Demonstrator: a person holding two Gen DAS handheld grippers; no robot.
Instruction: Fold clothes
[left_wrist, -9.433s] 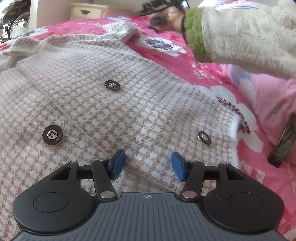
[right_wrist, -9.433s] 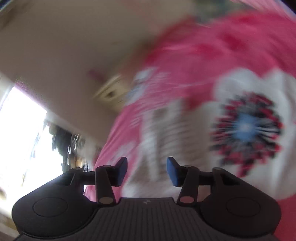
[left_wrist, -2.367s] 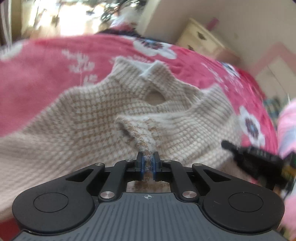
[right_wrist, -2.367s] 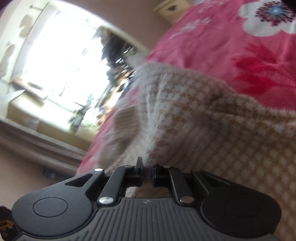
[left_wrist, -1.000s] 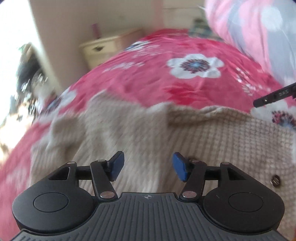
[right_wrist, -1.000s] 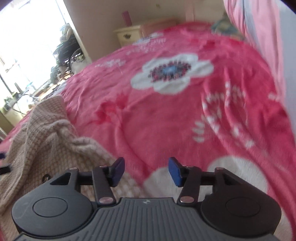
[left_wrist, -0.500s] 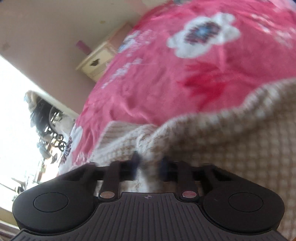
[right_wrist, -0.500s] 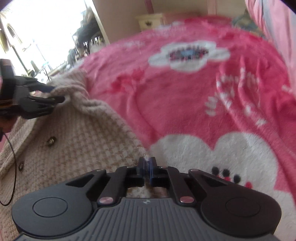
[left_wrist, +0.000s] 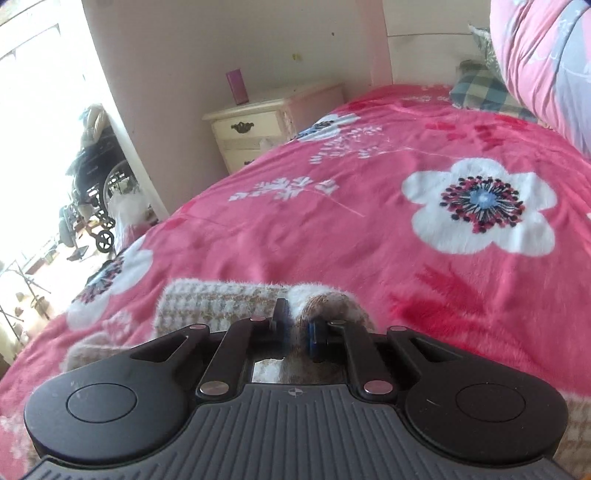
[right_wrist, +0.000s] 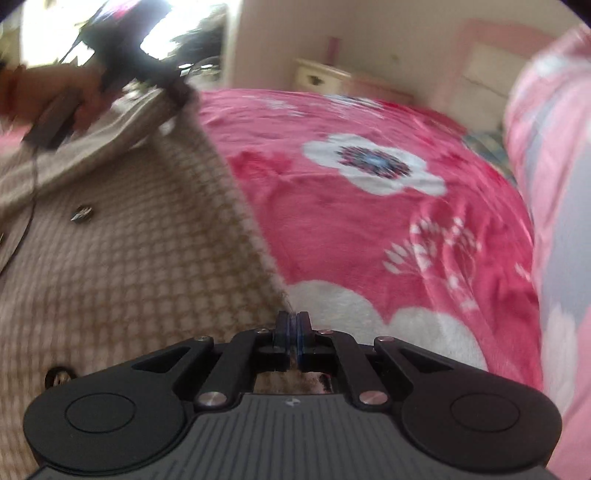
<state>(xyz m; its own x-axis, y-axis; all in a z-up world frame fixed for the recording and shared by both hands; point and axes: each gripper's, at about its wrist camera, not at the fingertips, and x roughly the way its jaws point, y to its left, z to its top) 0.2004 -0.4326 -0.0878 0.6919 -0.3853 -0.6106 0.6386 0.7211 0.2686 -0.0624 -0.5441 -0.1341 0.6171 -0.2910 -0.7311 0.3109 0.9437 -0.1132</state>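
A: So, grip check; left gripper (left_wrist: 295, 328) has just been closing and now pinches a bunched fold of the checked coat (left_wrist: 221, 306) between its pads; right gripper (right_wrist: 293, 332) has just been closing too, pressed almost together on the thin coat edge (right_wrist: 269, 273).

B: Where's the coat relative to both?

A: On the pink floral blanket (left_wrist: 369, 229); in the right wrist view it spreads left of the jaws, buttons (right_wrist: 81, 214) facing up; its free edge runs from the right pinch diagonally up to the left gripper (right_wrist: 177, 88), seen blurred at the far corner.

B: So that edge is the long axis, one tool at each end?

A: Looks like it; right hand holds the near end, left the far end; bare blanket lies right of that line.

B: Next move?

A: My guess; carry the edge left across the coat body, both ends together; lag on either side would skew the fold.
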